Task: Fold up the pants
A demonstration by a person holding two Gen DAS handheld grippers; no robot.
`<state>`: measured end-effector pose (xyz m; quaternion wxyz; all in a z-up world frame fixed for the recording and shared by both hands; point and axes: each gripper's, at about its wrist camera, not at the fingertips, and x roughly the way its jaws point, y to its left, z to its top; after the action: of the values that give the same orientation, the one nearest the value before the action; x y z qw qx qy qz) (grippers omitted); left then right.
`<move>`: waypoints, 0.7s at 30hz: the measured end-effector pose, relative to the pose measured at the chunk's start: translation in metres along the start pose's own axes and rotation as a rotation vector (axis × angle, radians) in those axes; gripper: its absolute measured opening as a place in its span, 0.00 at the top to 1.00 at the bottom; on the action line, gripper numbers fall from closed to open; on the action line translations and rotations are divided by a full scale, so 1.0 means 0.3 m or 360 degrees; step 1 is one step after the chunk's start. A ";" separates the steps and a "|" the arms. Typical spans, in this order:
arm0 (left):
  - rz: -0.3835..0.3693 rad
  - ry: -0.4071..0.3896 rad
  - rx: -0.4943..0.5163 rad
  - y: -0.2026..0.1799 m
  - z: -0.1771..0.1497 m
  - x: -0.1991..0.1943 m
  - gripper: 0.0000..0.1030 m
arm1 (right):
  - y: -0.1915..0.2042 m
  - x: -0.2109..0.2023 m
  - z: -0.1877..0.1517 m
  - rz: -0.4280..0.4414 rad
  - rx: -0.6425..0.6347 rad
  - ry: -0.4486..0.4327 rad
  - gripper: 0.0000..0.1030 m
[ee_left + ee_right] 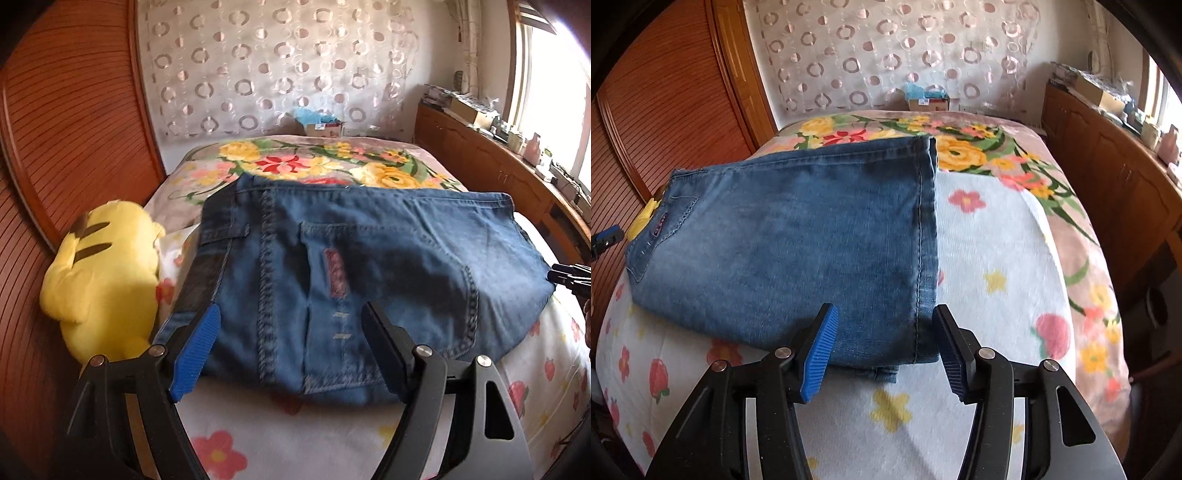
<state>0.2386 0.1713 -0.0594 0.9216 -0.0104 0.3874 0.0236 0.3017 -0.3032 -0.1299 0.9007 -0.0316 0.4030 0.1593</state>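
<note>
Folded pants [369, 266] on bed [295, 435]; plush toy [103, 280] just left of pants.

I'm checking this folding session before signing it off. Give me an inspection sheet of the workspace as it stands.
Surface: bed with flowered blanket, mostly bare on the right.
Job's things: jeans folded into a flat stack, pocket side up, hem edge to the right.
Clutter: yellow plush toy beside the jeans' left end.
Grippers: left claw open, nothing held; right claw open over the hem corner, pads not pressing.
Cables: nothing seen.
Surroundings: wooden slatted doors, circle-patterned curtain, cluttered wooden cabinet, window.
</note>
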 end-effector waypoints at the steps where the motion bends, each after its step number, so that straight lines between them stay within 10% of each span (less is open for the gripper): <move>1: 0.0010 0.0002 -0.0003 0.006 -0.006 -0.005 0.23 | 0.005 0.003 -0.002 -0.0001 0.0002 0.0005 0.46; 21: 0.0101 0.0053 -0.0130 0.139 -0.095 0.018 0.23 | 0.040 0.064 0.000 -0.0032 -0.0006 0.0032 0.46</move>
<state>0.2197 0.2122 -0.0832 0.9126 -0.0362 0.4015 0.0685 0.3099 -0.2868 -0.1431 0.8980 -0.0390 0.4115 0.1507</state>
